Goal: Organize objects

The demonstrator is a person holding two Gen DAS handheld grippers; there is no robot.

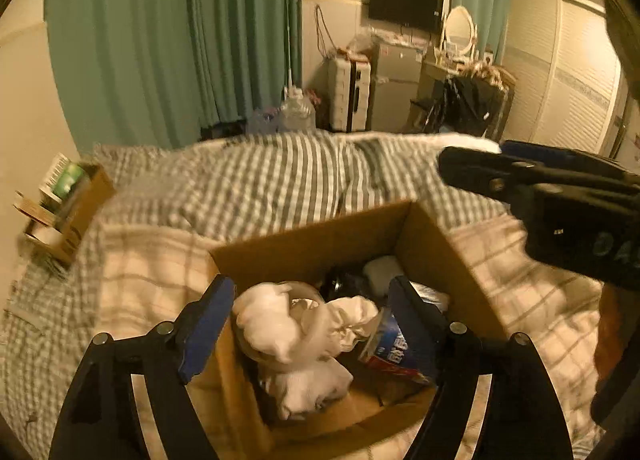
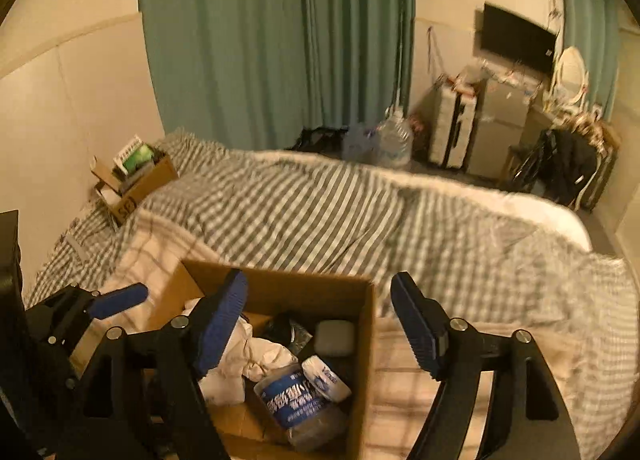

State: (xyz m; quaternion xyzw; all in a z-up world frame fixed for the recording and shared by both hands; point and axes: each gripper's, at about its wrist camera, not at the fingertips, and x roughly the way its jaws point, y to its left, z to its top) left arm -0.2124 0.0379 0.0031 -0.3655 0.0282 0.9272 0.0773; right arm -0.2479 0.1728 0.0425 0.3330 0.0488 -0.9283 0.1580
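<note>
Two handheld grippers are hovering over an open cardboard box [image 1: 432,244] sitting on a checked blanket [image 2: 400,348] on a bed with striped bedding [image 2: 304,204]. The left gripper [image 1: 312,324] is standing released, its blue pads spread wide above a bundle of white cloth [image 1: 296,324] and clasping nothing. The right gripper [image 2: 320,324] is likewise standing open and empty, one finger over the box's interior and the other outside its right wall.

Already lying inside the box are the white cloth, a blue-labelled plastic container [image 2: 296,400] on its side, a small blue-and-white packet [image 2: 326,378] resting against it, a rounded grey case [image 2: 334,338] and a dark item too dim to identify. A second, smaller carton of books [image 2: 136,176] is sitting well apart at the far corner of the bed.

Judging from this, a drop into the box is finishing. Done well, both tools would be lifting straight up with jaws kept wide, avoiding snagging the loose cloth or nudging the cardboard wall that is sitting between the right fingers.
</note>
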